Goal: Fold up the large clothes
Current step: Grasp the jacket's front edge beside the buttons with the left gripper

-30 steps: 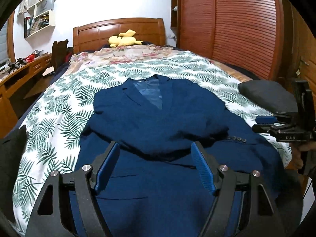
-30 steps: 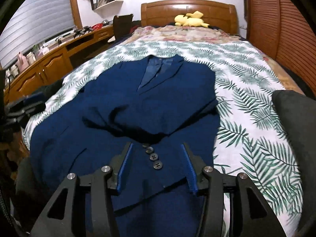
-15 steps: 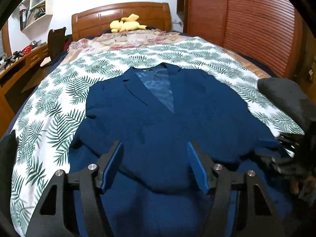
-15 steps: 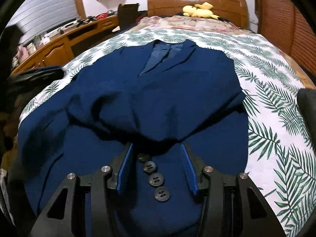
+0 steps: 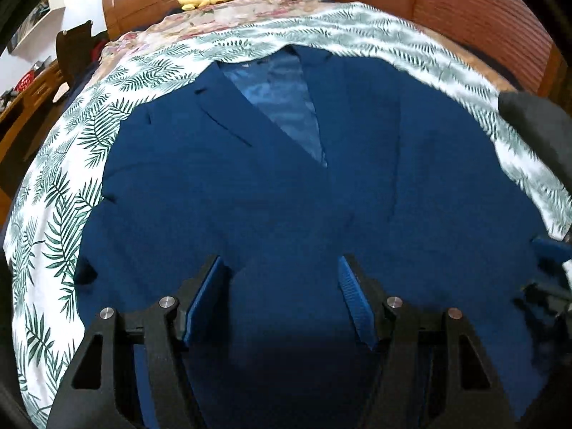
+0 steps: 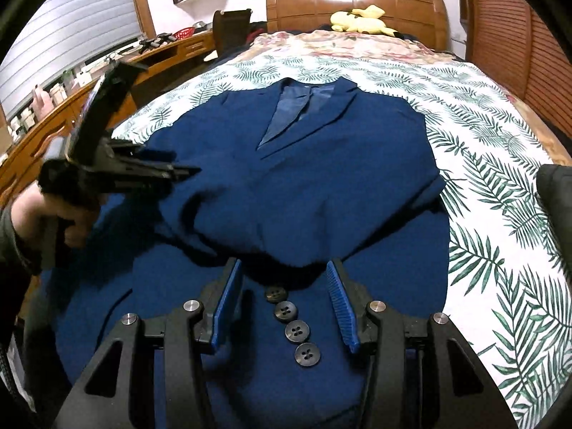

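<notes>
A navy blue suit jacket (image 5: pixel 271 193) lies front up on the bed, collar toward the headboard; it also shows in the right wrist view (image 6: pixel 321 186). Its sleeves are folded across the body. My left gripper (image 5: pixel 280 271) is open and empty, low over the jacket's lower middle. It shows in the right wrist view (image 6: pixel 189 171) at the left, held by a hand. My right gripper (image 6: pixel 284 275) is open and empty over a sleeve cuff with several dark buttons (image 6: pixel 291 321). It is a dark blur at the right edge of the left wrist view (image 5: pixel 547 271).
The bed has a leaf-print sheet (image 6: pixel 500 193) and a wooden headboard (image 6: pixel 357 3) with a yellow plush toy (image 6: pixel 361 19). A wooden desk (image 6: pixel 71 107) runs along the left. A louvred wardrobe (image 5: pixel 482 18) stands at the right. A dark cushion (image 5: pixel 536 125) lies at the right bed edge.
Both grippers have moved forward and lower over the jacket, which now fills more of both views. The left gripper has swung into the right wrist view. Both stay open.
</notes>
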### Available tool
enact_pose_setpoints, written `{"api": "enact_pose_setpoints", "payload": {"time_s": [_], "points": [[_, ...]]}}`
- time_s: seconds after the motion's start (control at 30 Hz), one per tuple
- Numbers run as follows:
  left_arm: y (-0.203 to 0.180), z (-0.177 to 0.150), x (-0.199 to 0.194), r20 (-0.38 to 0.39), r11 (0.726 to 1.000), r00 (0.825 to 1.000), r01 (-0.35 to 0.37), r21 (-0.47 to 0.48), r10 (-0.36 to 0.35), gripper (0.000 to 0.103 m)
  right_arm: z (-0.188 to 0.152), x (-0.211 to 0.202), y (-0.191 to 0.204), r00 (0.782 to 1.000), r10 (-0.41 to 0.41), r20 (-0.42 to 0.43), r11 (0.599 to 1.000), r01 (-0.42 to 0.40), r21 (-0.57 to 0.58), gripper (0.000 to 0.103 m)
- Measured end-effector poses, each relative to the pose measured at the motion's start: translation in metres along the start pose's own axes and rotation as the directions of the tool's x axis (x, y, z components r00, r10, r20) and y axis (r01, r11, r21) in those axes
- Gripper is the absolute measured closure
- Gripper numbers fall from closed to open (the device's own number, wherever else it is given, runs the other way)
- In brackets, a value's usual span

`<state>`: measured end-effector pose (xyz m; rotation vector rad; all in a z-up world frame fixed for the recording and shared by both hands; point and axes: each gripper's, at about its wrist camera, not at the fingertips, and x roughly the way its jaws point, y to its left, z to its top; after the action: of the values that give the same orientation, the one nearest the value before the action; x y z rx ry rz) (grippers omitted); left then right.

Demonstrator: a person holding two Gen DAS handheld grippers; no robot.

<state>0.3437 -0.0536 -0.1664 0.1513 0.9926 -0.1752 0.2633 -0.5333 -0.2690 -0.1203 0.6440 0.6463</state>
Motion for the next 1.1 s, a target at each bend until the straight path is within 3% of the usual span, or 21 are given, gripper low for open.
{"api": "enact_pose_setpoints", "payload": {"time_s": [0.2,0.27,0.37,0.47,0.63,0.77,0.97,1.1], "points": [[0.008,-0.005,0.003,-0.021,0.998,0.998,0.051,-0.044,-0.052,0.036,-0.001,-0.009,0.009,1.0,-0.009,0.008,1.0,0.009,-0.012,0.052],[0.013,-0.006,0.007,-0.026,0.992,0.995,0.097,-0.08,-0.1,0.043,-0.001,-0.013,0.01,1.0,-0.016,0.014,1.0,0.016,-0.015,0.052],[0.014,-0.009,0.004,-0.033,0.988,0.991,0.13,-0.086,-0.133,0.066,-0.002,-0.02,0.012,0.999,-0.022,0.027,1.0,0.022,-0.016,0.052],[0.008,-0.011,-0.01,-0.027,0.993,0.995,0.098,-0.06,-0.1,0.091,-0.003,-0.027,0.013,0.999,-0.027,0.04,0.999,0.028,-0.018,0.052],[0.005,-0.017,-0.049,0.041,0.999,0.999,0.037,-0.026,-0.036,0.094,-0.005,-0.027,0.01,0.998,-0.04,0.045,0.999,0.041,-0.016,0.052],[0.003,-0.024,-0.095,0.138,1.0,0.99,0.009,0.008,-0.01,0.094,-0.001,-0.027,0.01,0.997,-0.05,0.052,0.999,0.05,-0.009,0.053],[-0.014,-0.057,-0.138,0.208,0.998,0.978,0.007,0.066,-0.021,0.094,0.003,-0.032,0.008,0.995,-0.058,0.079,0.998,0.058,0.004,0.052],[-0.023,-0.085,-0.142,0.204,0.997,0.978,0.035,0.067,-0.048,0.094,0.003,-0.035,0.005,0.994,-0.06,0.093,0.998,0.059,0.012,0.052]]}}
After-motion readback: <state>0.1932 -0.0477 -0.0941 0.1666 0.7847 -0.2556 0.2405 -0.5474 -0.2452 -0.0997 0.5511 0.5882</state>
